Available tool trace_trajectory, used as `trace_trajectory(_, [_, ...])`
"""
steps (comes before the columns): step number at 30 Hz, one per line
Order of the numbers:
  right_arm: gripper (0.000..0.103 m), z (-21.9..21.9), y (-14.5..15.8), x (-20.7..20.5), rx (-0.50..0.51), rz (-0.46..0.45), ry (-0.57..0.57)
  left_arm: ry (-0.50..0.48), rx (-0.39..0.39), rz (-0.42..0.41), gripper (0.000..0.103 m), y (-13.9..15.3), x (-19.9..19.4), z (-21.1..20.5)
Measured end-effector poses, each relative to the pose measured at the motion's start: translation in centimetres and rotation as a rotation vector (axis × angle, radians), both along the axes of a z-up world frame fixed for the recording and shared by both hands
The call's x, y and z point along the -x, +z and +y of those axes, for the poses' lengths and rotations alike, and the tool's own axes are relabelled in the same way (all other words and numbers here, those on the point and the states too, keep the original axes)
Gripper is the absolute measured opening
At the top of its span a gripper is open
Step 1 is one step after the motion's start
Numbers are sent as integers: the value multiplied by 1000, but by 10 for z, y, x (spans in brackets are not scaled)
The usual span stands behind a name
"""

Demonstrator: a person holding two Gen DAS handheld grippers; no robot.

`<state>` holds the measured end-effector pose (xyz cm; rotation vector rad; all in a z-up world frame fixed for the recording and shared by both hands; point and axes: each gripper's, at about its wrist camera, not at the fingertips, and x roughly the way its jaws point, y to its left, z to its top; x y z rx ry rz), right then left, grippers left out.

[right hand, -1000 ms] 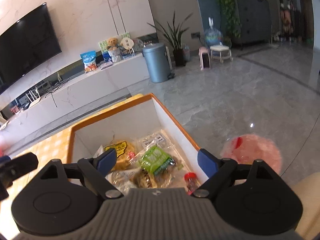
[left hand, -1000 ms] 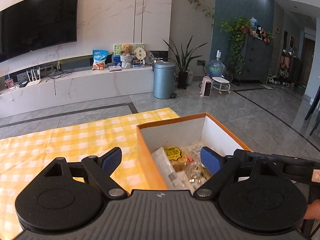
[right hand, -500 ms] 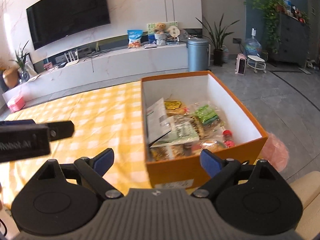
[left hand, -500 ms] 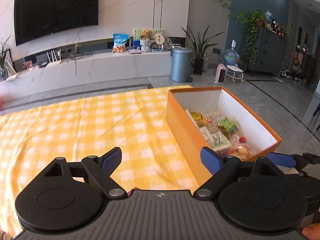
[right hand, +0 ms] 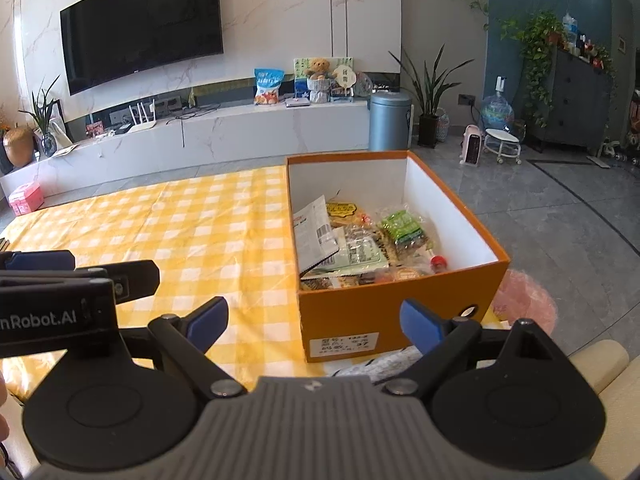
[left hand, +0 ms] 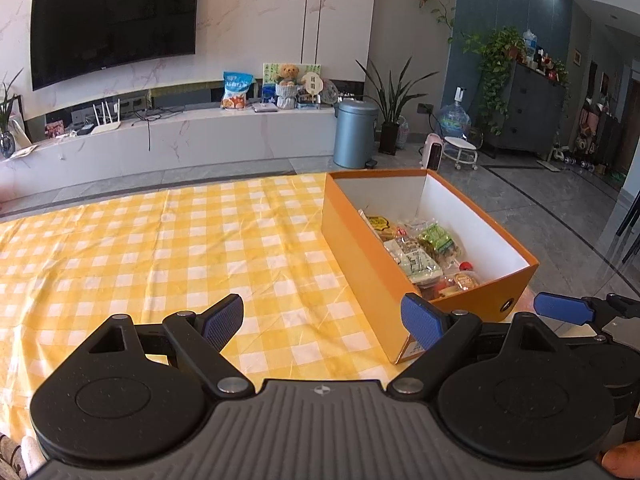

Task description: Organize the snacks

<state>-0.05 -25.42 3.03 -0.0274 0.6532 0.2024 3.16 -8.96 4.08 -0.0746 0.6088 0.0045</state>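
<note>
1. Plainly, the left gripper [left hand: 322, 326] has its fingers spread wide with nothing between them, above the yellow checked tablecloth [left hand: 160, 248] on the bench.
2. Likewise, the right gripper [right hand: 314, 322] fingers stand wide apart and hold nothing.
3. Snack packets [right hand: 360, 240] lie inside the orange shoebox [right hand: 400, 312] at the bench's right end.
</note>
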Motion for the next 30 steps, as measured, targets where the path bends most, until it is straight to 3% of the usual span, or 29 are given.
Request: trace_trajectory(30, [92,-19,11,2,-12,-38,-57,-12,-27,-20,103,12,-2,-19])
